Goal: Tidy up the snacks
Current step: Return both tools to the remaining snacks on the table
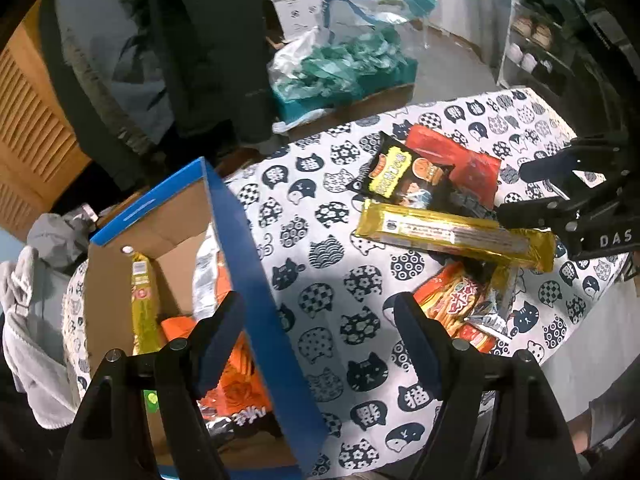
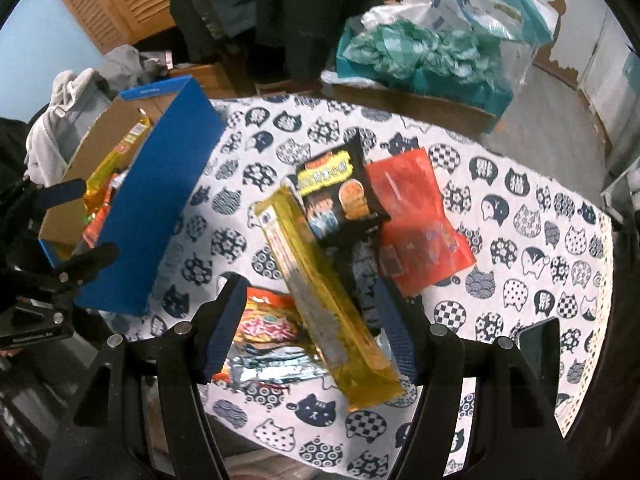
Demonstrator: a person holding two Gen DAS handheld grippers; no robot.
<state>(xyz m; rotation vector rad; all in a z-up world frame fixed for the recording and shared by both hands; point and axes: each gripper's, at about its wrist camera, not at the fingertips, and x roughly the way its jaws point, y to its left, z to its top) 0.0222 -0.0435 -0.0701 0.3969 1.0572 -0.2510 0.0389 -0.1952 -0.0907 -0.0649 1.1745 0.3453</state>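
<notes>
A blue cardboard box [image 1: 256, 264] stands on the cat-print tablecloth [image 1: 320, 208] and holds a yellow packet [image 1: 144, 300] and orange packets [image 1: 236, 364]. My left gripper [image 1: 320, 324] is open and empty, straddling the box's blue wall. On the cloth lie a long gold packet [image 2: 320, 288], a black packet [image 2: 340, 196], a red packet [image 2: 416, 216] and an orange packet [image 2: 264, 324]. My right gripper [image 2: 308, 320] is open and empty, low over the gold packet, one finger on each side of it. It shows in the left wrist view [image 1: 536, 196] too.
A teal box of green plastic bags [image 2: 420, 56] stands beyond the table. Dark coats [image 1: 208, 48] hang behind, with wooden louvre doors [image 1: 32, 128] at left. Grey clothing [image 1: 28, 320] lies beside the box. A shelf with shoes [image 1: 536, 48] stands far right.
</notes>
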